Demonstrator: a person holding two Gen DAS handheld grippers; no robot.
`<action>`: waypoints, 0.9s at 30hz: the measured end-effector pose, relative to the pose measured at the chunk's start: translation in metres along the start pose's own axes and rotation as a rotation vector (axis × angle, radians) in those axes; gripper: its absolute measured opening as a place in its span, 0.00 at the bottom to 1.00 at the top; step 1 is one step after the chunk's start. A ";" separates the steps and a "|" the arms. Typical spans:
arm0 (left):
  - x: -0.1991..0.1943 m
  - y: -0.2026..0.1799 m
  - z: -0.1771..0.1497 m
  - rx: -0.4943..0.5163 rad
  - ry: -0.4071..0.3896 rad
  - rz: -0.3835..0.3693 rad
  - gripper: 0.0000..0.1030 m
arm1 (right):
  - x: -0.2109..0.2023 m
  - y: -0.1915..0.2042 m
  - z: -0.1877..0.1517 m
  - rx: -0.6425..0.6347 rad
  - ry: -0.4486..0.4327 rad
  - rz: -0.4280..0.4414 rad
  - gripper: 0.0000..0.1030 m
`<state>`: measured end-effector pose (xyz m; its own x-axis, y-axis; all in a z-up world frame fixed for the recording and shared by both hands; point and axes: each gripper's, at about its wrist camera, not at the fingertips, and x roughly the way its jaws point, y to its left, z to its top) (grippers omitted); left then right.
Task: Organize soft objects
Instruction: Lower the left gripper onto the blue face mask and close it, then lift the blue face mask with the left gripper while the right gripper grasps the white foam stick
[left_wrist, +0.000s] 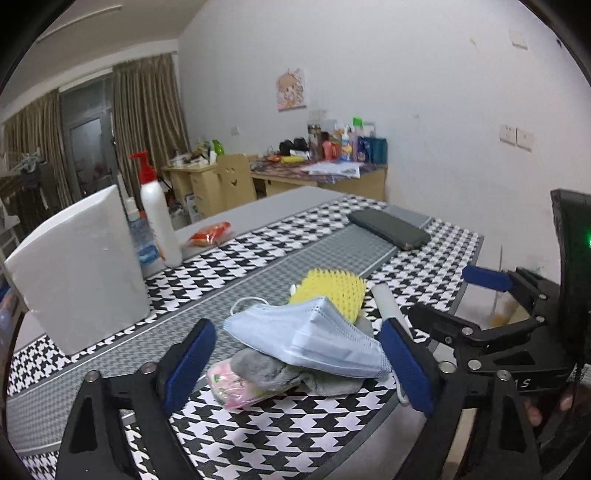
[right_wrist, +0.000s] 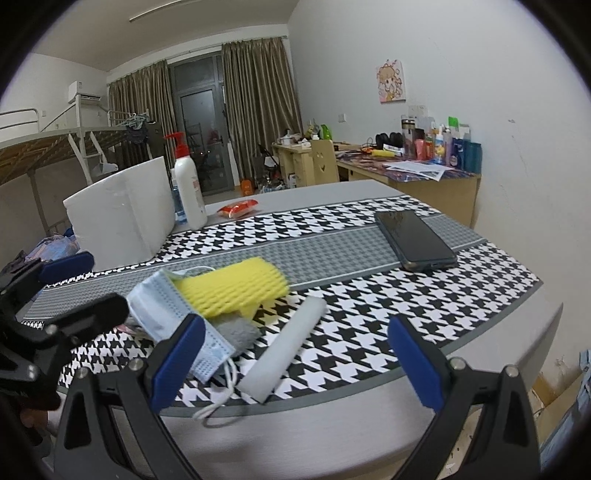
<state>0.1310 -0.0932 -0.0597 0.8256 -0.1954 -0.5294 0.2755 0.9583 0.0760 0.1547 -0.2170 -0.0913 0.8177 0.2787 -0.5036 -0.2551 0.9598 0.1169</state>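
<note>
Left gripper (left_wrist: 299, 362) jaws apart around blue mask (left_wrist: 306, 336); right gripper (right_wrist: 295, 360) spread, foam roll (right_wrist: 284, 350) between; white box (left_wrist: 77, 269) far left; phone (right_wrist: 413, 240) beyond.

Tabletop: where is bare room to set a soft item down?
Free: the grey strip between yellow sponge and phone, and houndstooth cloth right of the foam roll. Crowded: the pile under the face mask, beside the white box.

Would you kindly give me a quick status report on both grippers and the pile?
Left gripper open, straddling light blue face mask. Right gripper open, empty, white foam roll between its fingers. Black phone lies apart.
</note>
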 end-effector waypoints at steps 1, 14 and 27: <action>0.004 0.000 0.000 0.001 0.013 -0.005 0.80 | 0.001 -0.001 -0.001 0.003 0.003 0.001 0.98; 0.029 -0.003 -0.004 0.023 0.108 -0.031 0.37 | 0.017 -0.005 -0.003 0.009 0.042 0.019 0.98; 0.003 0.003 -0.009 0.002 0.074 -0.067 0.20 | 0.025 -0.008 -0.005 0.035 0.074 0.015 0.98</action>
<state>0.1294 -0.0884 -0.0688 0.7668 -0.2427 -0.5942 0.3296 0.9433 0.0401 0.1745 -0.2177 -0.1091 0.7734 0.2909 -0.5632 -0.2476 0.9565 0.1540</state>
